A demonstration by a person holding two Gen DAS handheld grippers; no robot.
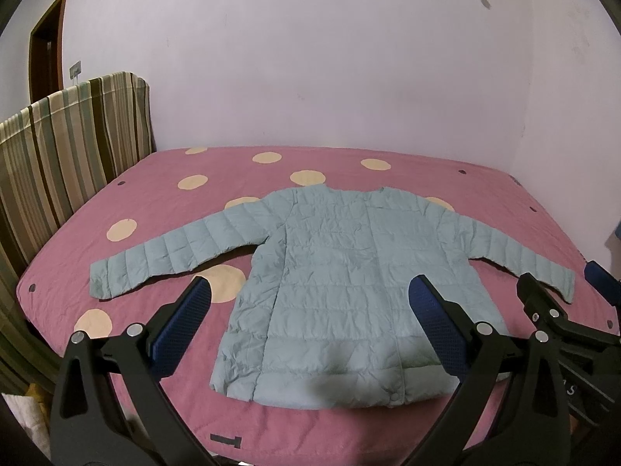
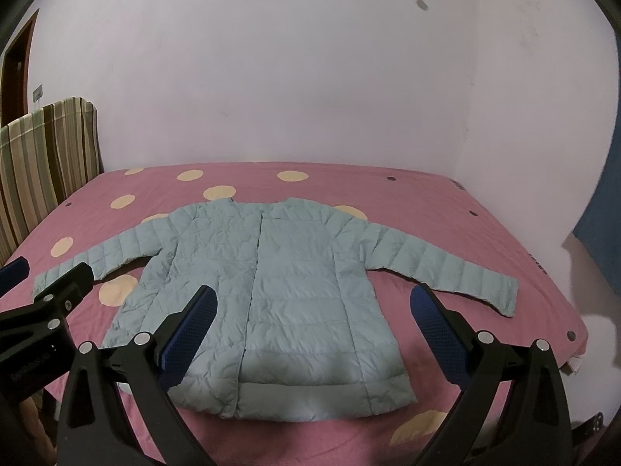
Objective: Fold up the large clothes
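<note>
A pale blue quilted jacket (image 1: 333,279) lies flat on a pink bed (image 1: 163,178), front up, both sleeves spread sideways. It also shows in the right wrist view (image 2: 271,291). My left gripper (image 1: 310,291) is open and empty, held above the jacket's hem, left of its middle. My right gripper (image 2: 314,299) is open and empty, above the hem, right of its middle. The right gripper also shows at the right edge of the left wrist view (image 1: 559,295). The left gripper also shows at the left edge of the right wrist view (image 2: 50,275).
The pink cover (image 2: 446,202) has cream dots. A striped headboard (image 1: 58,147) stands at the bed's left side. A white wall (image 1: 310,58) runs behind the bed, with a brown door (image 1: 46,50) far left. A blue cloth (image 2: 597,229) hangs at right.
</note>
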